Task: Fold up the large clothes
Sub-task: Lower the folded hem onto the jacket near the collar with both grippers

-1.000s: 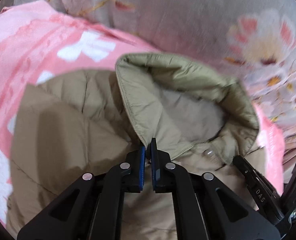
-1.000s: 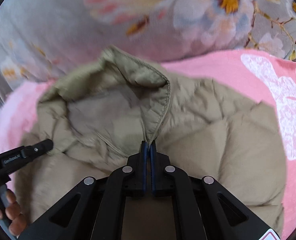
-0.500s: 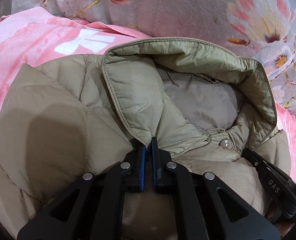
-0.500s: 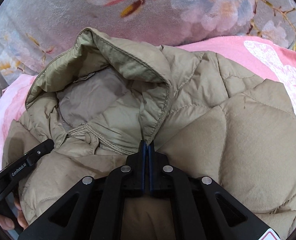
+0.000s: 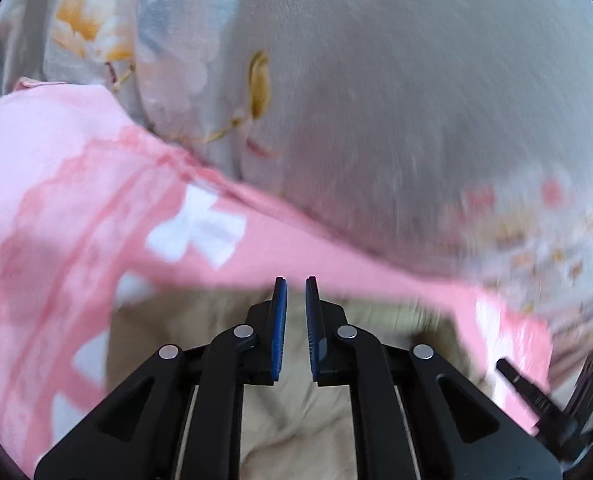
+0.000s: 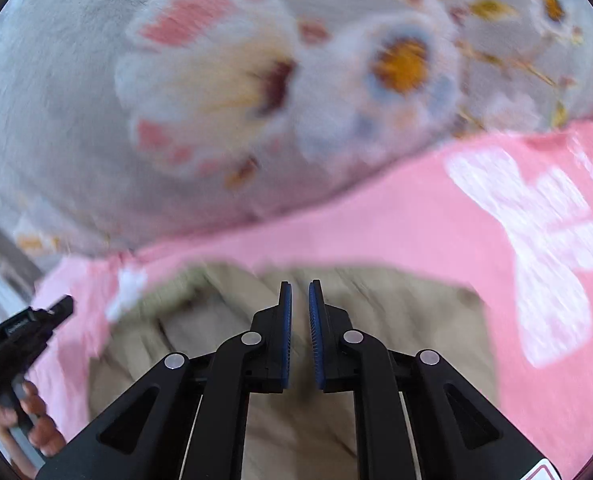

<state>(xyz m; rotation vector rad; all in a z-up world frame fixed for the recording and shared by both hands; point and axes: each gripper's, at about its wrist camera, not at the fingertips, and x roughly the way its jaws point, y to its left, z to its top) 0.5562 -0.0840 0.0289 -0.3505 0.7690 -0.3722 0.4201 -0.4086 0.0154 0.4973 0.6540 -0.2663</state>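
Note:
A khaki padded jacket [image 5: 296, 432] lies on a pink blanket [image 5: 76, 200]; it also shows in the right wrist view [image 6: 416, 320]. Both views are blurred. My left gripper [image 5: 295, 280] is slightly open with nothing between its blue pads, above the jacket's top edge. My right gripper [image 6: 299, 284] is also slightly open and empty, above the jacket. The hood is hidden from both views. The other gripper's tip shows at the right edge of the left view [image 5: 536, 392] and at the left edge of the right view [image 6: 24, 328].
A grey plush floral blanket [image 6: 256, 80] rises behind the pink blanket [image 6: 496, 240] and fills the upper half of both views [image 5: 376, 100]. The person's hand [image 6: 28, 424] holds the left gripper's handle at the lower left.
Both grippers have let go of the hood edge and opened a little. Both have lifted and tilted up, so the jacket now sits low in both views.

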